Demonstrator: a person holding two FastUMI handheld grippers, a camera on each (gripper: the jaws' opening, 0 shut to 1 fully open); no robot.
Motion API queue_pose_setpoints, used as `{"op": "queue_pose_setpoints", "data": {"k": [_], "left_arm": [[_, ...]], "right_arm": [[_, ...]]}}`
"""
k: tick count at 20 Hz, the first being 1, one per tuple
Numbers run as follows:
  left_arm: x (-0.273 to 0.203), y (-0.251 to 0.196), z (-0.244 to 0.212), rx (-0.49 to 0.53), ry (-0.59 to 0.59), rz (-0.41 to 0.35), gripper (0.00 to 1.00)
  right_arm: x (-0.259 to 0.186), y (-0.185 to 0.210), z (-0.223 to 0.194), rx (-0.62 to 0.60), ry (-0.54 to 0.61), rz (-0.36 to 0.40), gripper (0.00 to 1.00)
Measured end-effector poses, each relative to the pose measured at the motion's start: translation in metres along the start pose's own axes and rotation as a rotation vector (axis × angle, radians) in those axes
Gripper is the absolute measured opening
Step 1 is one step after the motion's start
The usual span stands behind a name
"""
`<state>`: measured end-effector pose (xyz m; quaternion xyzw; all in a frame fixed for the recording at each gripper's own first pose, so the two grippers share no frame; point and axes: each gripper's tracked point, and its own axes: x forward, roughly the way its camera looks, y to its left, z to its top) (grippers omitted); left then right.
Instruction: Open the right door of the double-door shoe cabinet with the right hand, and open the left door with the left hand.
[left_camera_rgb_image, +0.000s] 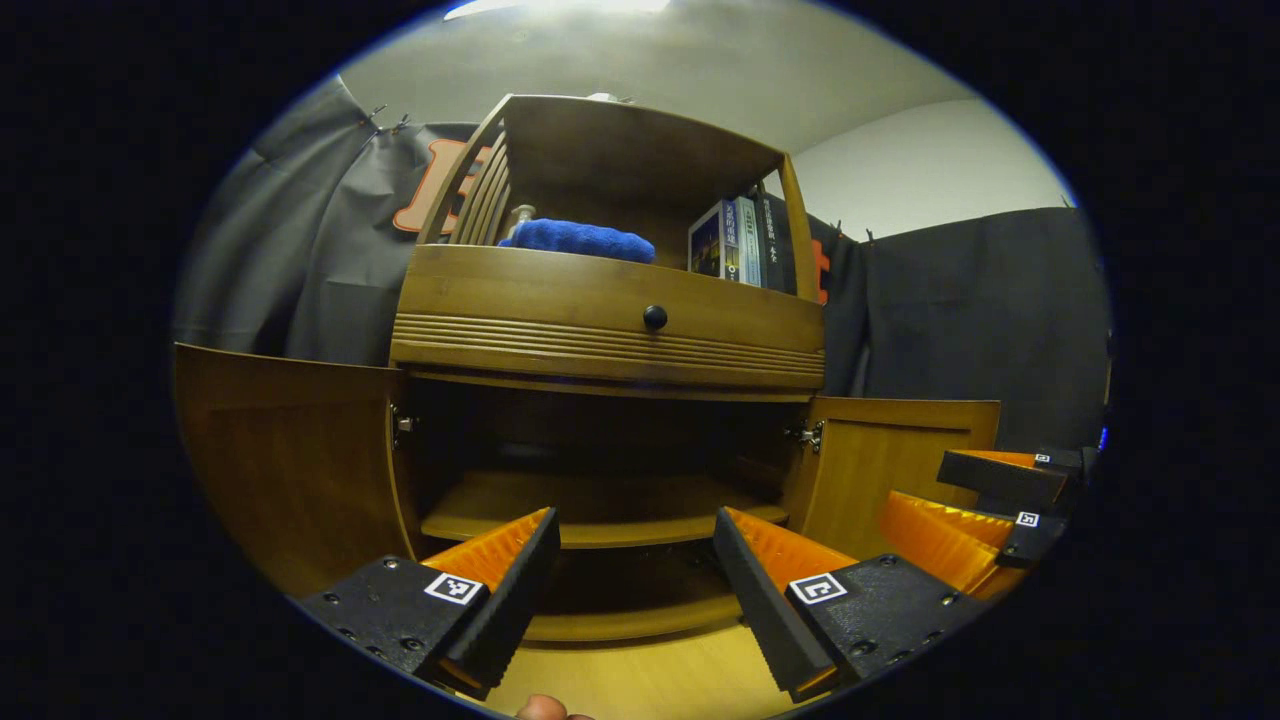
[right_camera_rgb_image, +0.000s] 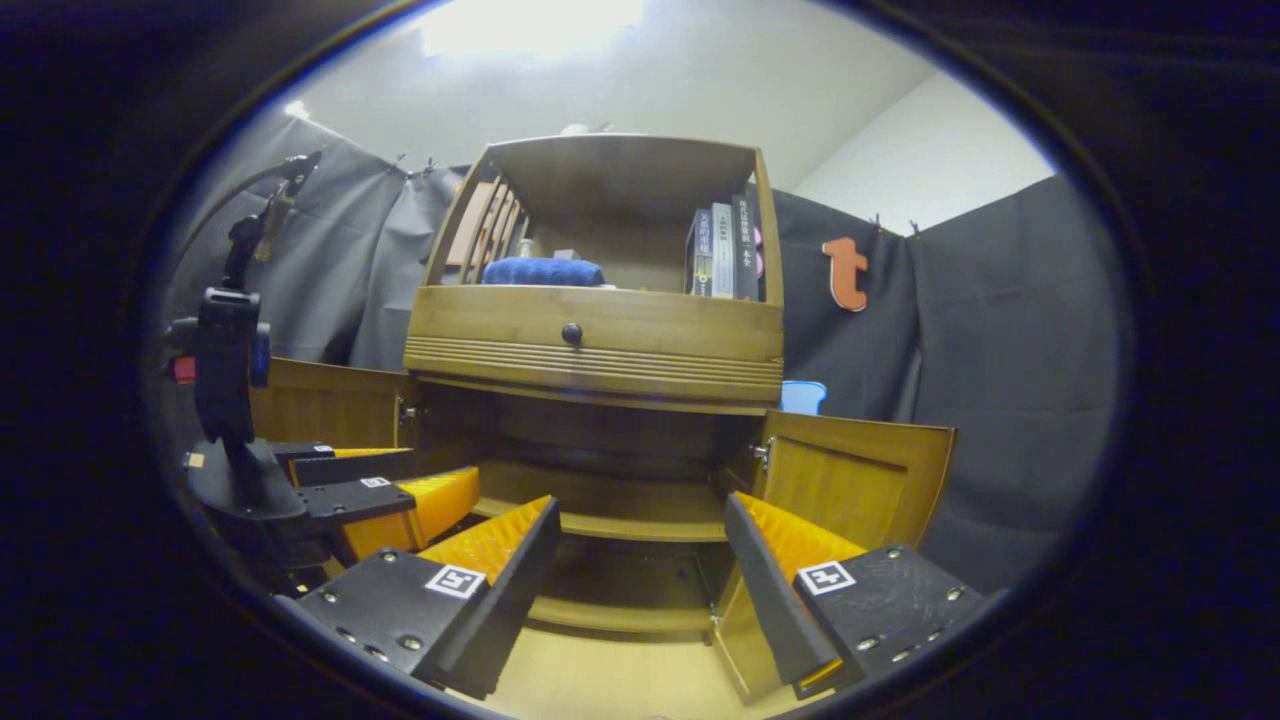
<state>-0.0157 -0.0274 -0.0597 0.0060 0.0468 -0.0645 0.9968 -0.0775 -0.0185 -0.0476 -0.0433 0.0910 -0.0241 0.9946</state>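
Note:
The wooden shoe cabinet (left_camera_rgb_image: 600, 330) (right_camera_rgb_image: 590, 350) stands in front with both lower doors swung open. Its left door (left_camera_rgb_image: 290, 460) (right_camera_rgb_image: 320, 405) hangs out to the left, its right door (left_camera_rgb_image: 890, 470) (right_camera_rgb_image: 850, 480) out to the right. Bare inner shelves (left_camera_rgb_image: 590, 515) (right_camera_rgb_image: 600, 510) show between them. My left gripper (left_camera_rgb_image: 632, 590) is open and holds nothing, a short way back from the opening. The right gripper (right_camera_rgb_image: 640, 585) is open too, in front of the right door's lower edge. In the left gripper view the right gripper (left_camera_rgb_image: 985, 520) appears at the right; in the right gripper view the left gripper (right_camera_rgb_image: 370, 495) appears at the left.
A drawer with a black knob (left_camera_rgb_image: 655, 317) (right_camera_rgb_image: 571, 333) sits above the doors. The top shelf holds a blue cloth (left_camera_rgb_image: 580, 240) (right_camera_rgb_image: 540, 271) and several books (left_camera_rgb_image: 745, 243) (right_camera_rgb_image: 725, 252). A blue object (right_camera_rgb_image: 803, 396) stands behind the right door. Light wooden floor (left_camera_rgb_image: 640, 680) lies below.

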Motion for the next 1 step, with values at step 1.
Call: {"op": "queue_pose_setpoints", "data": {"k": [1], "left_arm": [[0.0015,-0.0025,0.0008,-0.001,-0.001,-0.014,0.95]], "right_arm": [[-0.0034,-0.0039,0.0024,0.007,-0.006,-0.016,0.98]]}}
